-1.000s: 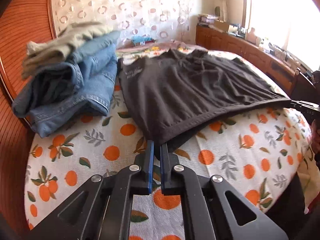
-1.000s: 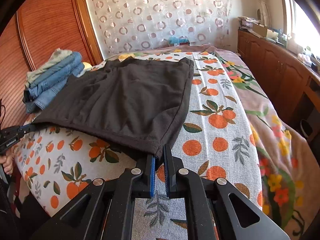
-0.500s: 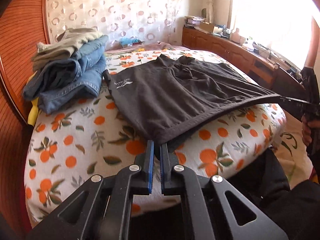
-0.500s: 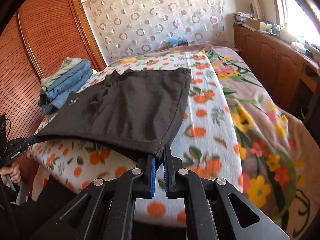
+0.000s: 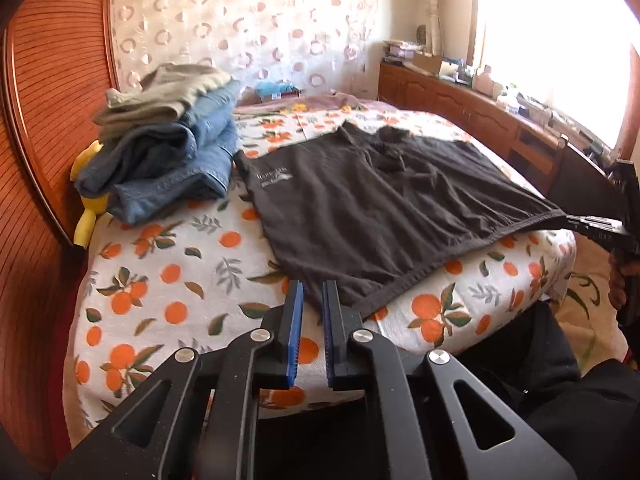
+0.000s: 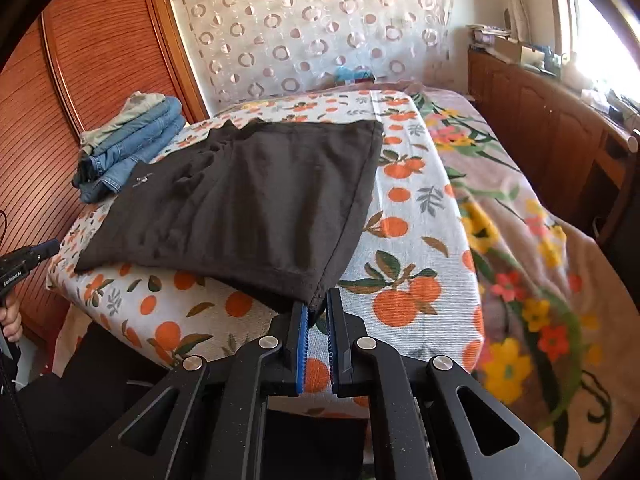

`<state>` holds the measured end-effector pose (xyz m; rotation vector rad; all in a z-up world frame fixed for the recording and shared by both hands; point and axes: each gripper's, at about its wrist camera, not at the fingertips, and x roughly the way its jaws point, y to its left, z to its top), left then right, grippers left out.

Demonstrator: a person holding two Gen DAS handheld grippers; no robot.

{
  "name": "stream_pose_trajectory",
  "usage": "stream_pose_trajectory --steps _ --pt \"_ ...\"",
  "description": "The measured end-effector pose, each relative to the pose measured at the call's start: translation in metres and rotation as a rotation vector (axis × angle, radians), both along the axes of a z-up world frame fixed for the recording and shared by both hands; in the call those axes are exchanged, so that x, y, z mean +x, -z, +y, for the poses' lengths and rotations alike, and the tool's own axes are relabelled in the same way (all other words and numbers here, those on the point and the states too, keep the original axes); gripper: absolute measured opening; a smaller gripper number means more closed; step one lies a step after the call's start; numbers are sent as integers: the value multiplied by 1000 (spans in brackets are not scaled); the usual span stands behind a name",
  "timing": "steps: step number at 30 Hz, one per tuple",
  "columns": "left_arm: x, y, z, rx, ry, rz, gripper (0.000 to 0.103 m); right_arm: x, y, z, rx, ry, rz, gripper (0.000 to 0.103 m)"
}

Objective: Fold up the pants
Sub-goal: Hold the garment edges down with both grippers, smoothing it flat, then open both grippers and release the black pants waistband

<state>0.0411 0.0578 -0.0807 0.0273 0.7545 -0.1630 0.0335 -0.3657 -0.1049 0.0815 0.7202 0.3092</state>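
Dark brown pants lie spread flat on the orange-print bedspread. They also show in the right wrist view. My left gripper is open, its jaws slightly apart, just short of the near hem corner and touching nothing. My right gripper has its jaws slightly apart with the other hem corner lying between the fingertips. In the left wrist view the right gripper shows at the hem's right end. In the right wrist view the left gripper shows at far left, clear of the pants.
A stack of folded jeans with a beige garment on top sits at the back left, beside the wooden wardrobe. A floral blanket covers the bed's right side. A wooden cabinet runs under the window.
Both grippers pulled back toward the bed's near edge, dragging the pants. Both jaws have since parted; the left has let go of the hem corner, which now lies on the bedspread.
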Motion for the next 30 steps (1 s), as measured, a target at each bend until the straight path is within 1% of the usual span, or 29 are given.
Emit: stream_pose_trajectory --steps 1,4,7,9,10,12,16,17,21,26,30 --pt "1 -2 2 -4 -4 -2 10 -3 -1 -1 3 2 -5 7" --pt "4 -5 7 -12 -12 -9 16 -10 -8 -3 2 4 -26 10" --pt "11 -4 9 -25 -13 3 22 -16 -12 -4 -2 15 -40 11" --pt "15 -3 7 -16 -16 6 32 -18 -13 -7 5 27 -51 11" --pt "17 -2 6 -14 -15 6 36 -18 -14 -9 12 33 -56 11" --pt "22 -2 3 -22 -5 0 48 -17 -13 -10 17 47 -67 12" --pt "37 0 -6 -25 20 -2 48 -9 -10 -5 40 78 -76 25" --pt "41 1 -7 -25 21 4 48 -6 -8 -3 48 78 -75 26" --pt "54 12 -13 -28 23 25 48 4 1 8 61 49 -55 28" --pt "61 31 -13 -18 6 76 48 13 10 13 33 48 -34 30" --pt "60 41 -12 -3 -3 100 48 16 14 13 -3 60 -17 31"
